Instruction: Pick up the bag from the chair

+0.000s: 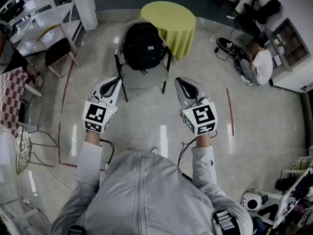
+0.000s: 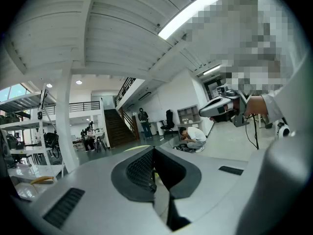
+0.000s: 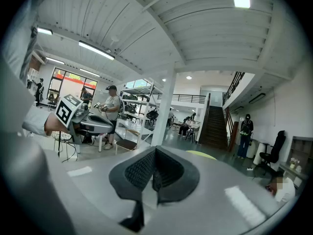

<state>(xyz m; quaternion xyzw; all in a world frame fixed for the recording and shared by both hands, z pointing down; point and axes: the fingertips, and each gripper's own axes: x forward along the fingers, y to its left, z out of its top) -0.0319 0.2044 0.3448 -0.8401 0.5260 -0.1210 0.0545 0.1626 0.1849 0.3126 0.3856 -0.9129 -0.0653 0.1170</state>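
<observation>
Apparently bag (image 1: 143, 45) well fwd of fingers (image 1: 110, 86).

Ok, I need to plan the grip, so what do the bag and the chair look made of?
The bag looks like black woven fabric, matt and soft: it slumps against the backrest. The chair seems to have a grey padded seat, probably cloth, on thin dark legs, likely metal.

Bright overhead strip lights (image 2: 188, 13), glare streaks on glossy floor (image 1: 164, 141), fisheye-warped dark corners
</observation>
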